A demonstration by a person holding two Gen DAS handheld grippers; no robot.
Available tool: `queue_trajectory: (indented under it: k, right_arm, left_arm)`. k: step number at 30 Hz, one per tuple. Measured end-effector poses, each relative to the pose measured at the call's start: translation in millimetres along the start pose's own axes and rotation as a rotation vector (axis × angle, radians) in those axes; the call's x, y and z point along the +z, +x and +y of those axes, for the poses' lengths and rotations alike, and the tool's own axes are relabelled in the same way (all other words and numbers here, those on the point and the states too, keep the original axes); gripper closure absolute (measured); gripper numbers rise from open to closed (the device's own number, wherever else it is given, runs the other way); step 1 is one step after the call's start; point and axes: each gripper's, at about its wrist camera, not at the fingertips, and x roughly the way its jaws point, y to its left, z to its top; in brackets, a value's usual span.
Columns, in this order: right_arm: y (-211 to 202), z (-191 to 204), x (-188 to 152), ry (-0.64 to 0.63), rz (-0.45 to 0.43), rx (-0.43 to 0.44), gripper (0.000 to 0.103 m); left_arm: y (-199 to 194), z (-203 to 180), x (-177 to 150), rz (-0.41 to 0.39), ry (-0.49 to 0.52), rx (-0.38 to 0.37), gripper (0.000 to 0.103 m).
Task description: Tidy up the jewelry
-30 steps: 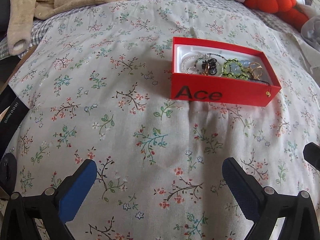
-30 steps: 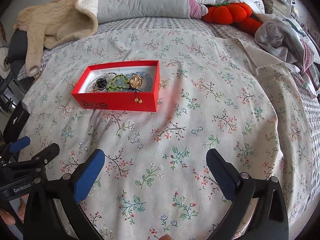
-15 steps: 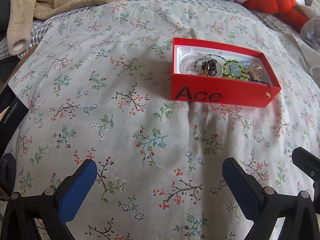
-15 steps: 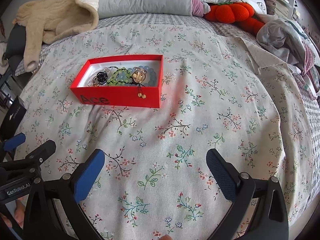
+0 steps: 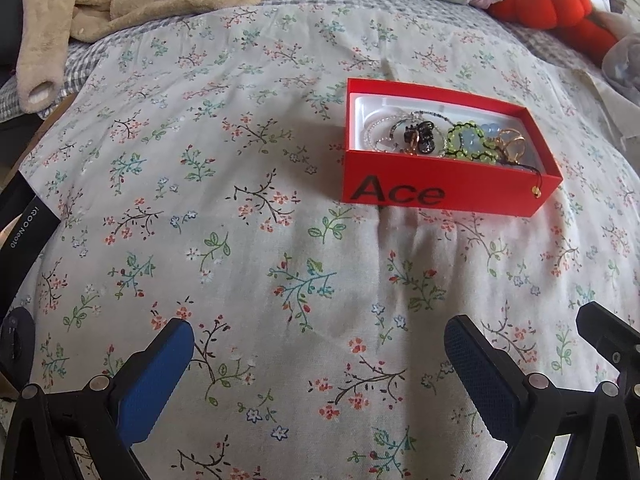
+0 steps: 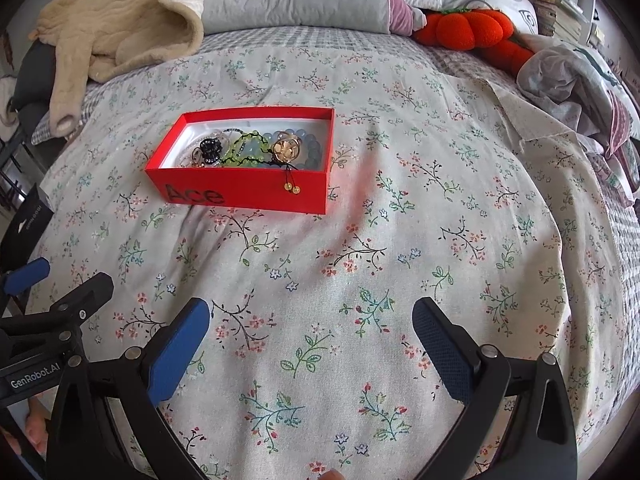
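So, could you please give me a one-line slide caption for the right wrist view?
Open right tongs hover over a floral bedspread, facing a red box of tangled jewelry.

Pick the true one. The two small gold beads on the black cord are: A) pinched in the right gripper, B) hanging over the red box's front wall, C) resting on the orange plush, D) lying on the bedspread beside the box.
B: in the right wrist view the gold beads dangle on their cord down the outside of the red box, while the right gripper is open and empty.
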Motion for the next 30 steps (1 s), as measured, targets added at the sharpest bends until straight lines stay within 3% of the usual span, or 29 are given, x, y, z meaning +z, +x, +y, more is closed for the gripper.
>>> queue_trajectory:
  k: [30]
  right_arm:
    - [15.6,1.1,-5.1,0.002,0.006,-0.028,0.001]
  left_arm:
    - [12.2,-1.9,-8.6,0.008,0.028,0.024,0.0]
